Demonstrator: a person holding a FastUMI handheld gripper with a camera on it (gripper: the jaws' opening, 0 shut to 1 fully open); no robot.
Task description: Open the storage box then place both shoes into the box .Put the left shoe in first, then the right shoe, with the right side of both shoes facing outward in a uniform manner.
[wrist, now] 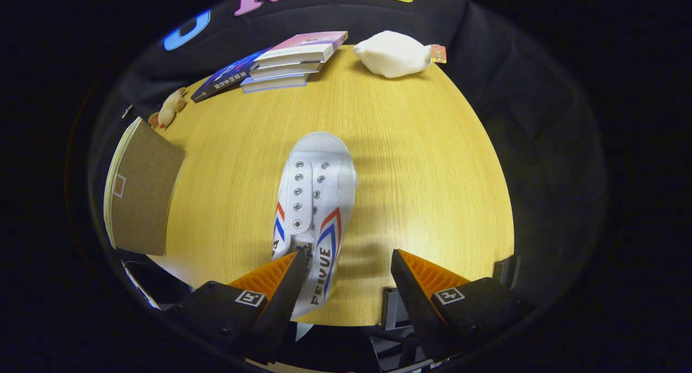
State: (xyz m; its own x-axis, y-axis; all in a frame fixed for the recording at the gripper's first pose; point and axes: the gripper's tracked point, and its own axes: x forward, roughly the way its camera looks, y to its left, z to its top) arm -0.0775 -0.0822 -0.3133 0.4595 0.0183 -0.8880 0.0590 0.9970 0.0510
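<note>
- Gripper view: the gripper (348, 265) hangs over a round wooden table (421, 162) with its two fingers spread wide apart and nothing pressed between them.
- A white canvas shoe (316, 200) with red and blue stripes on its sides lies on the table, toe pointing away from the fingers, its lace eyelets facing up.
- The heel end of the shoe reaches in between the fingers, close against the left finger (281, 292), which overlaps the shoe's side; whether it touches the shoe cannot be told.
- The right finger (416, 286) stands well apart from the shoe, with bare table between them.
- Left of the fingers, at the table's edge, sits a brown cardboard storage box (143, 189), its flat brown face toward the camera; whether it is open cannot be told.
- Beyond the box, a small tan plush toy (170, 109) lies near the table's rim.
- Far ahead of the fingers, a stack of books (292, 62) rests at the table's far side.
- Just right of the books lies a white soft lump (392, 54) with a small coloured tag at its end.
</note>
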